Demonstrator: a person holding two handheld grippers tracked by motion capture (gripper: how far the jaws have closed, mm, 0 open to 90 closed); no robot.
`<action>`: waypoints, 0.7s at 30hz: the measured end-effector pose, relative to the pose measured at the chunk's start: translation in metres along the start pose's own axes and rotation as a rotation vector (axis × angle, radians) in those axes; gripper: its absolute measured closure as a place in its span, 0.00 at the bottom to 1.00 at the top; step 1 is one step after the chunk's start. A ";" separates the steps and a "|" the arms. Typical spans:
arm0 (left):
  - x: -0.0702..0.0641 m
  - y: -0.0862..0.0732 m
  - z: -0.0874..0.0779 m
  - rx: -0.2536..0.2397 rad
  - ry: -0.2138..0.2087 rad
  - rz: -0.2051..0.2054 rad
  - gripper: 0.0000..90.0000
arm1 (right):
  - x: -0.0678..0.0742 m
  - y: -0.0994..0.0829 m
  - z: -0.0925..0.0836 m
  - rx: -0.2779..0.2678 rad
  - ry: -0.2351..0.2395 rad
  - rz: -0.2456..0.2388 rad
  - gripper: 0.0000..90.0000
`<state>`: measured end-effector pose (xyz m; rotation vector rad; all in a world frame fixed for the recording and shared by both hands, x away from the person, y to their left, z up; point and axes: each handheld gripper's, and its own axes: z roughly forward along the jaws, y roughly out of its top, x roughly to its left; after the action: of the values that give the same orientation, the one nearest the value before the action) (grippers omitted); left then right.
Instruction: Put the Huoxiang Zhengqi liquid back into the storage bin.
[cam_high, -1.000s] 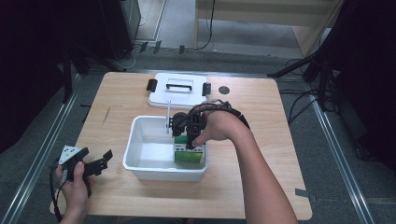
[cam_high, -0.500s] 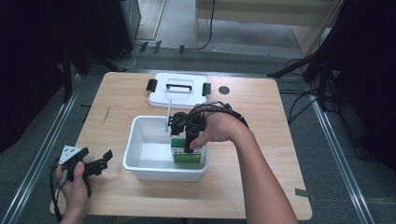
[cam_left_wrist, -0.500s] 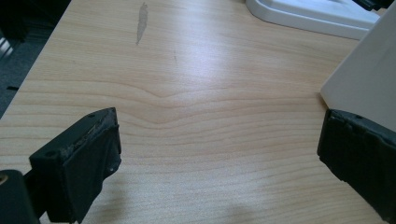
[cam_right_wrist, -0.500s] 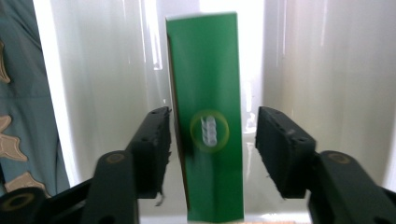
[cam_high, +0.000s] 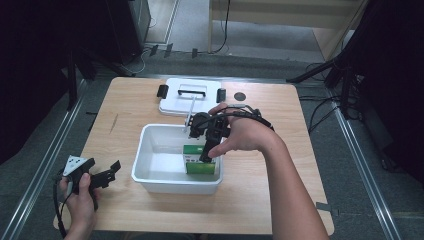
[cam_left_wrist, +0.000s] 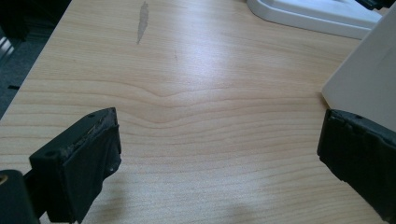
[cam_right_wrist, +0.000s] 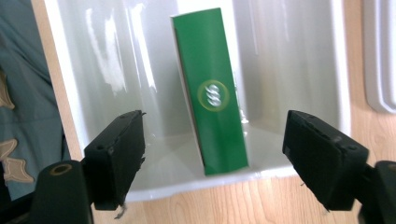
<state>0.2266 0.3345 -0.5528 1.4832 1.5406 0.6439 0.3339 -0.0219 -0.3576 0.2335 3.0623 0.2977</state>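
Note:
A green box (cam_high: 195, 167) stands on edge at the right end of a white plastic bin (cam_high: 170, 186). My right gripper (cam_high: 207, 152) hangs just above the box, pointing down into the bin. Its jaws have just been opening. In the right gripper view the green box (cam_right_wrist: 212, 93) leans slightly between and beyond the spread jaws of my right gripper (cam_right_wrist: 215, 128), and neither pad touches it. My left gripper (cam_high: 111, 172) rests low over the table's front left corner. In the left gripper view the left gripper (cam_left_wrist: 219, 126) is open over bare wood.
The bin's white lid (cam_high: 190, 97) with a black handle lies flat behind the bin. A small dark round mark (cam_high: 240, 96) sits right of the lid. In the left gripper view the bin's wall (cam_left_wrist: 364, 79) is close to the right jaw.
My right gripper has let go of the green box and lifted a little; its jaws have spread. The box stays in the bin. The left hand has not moved.

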 end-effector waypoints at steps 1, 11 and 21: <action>0.000 0.000 0.000 0.001 0.001 0.000 0.00 | -0.001 -0.002 -0.001 -0.009 -0.001 0.008 0.21; 0.000 0.000 0.000 0.001 0.001 -0.002 0.00 | -0.008 -0.037 -0.025 -0.098 -0.054 0.194 0.15; 0.000 0.000 0.000 0.003 0.003 0.002 0.00 | -0.017 -0.090 -0.033 -0.208 -0.089 0.423 0.15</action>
<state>0.2266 0.3343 -0.5528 1.4867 1.5427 0.6456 0.3354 -0.1177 -0.3419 0.8561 2.8380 0.6013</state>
